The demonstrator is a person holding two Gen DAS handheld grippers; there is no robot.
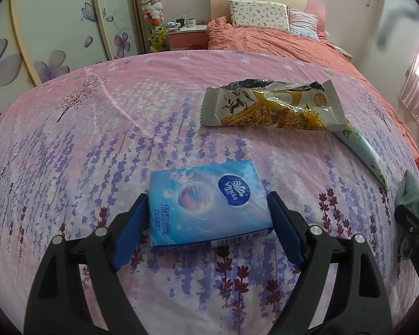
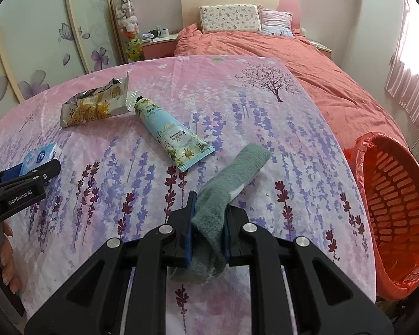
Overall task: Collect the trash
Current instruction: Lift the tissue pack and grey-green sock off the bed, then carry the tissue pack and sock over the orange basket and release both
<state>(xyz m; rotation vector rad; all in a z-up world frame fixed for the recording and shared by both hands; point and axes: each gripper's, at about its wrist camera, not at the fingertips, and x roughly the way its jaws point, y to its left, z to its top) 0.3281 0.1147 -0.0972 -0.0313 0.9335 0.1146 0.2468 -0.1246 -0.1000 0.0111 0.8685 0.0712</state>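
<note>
A blue Vinda tissue pack [image 1: 209, 205] lies on the pink flowered tablecloth [image 1: 97, 139]. My left gripper [image 1: 208, 203] is open, its blue fingers on either side of the pack; it also shows in the right wrist view [image 2: 46, 169]. My right gripper [image 2: 208, 215] is shut on a grey-green sock [image 2: 226, 192], whose toe end rests on the cloth. An opened cracker wrapper [image 1: 268, 106] and a pale blue cream tube [image 2: 173, 132] lie farther back on the table.
An orange basket lined with a red bag [image 2: 396, 209] stands off the table's right edge. Behind the table is a bed with an orange quilt [image 2: 293, 55]. A wardrobe with purple flowers [image 1: 42, 42] is at the left.
</note>
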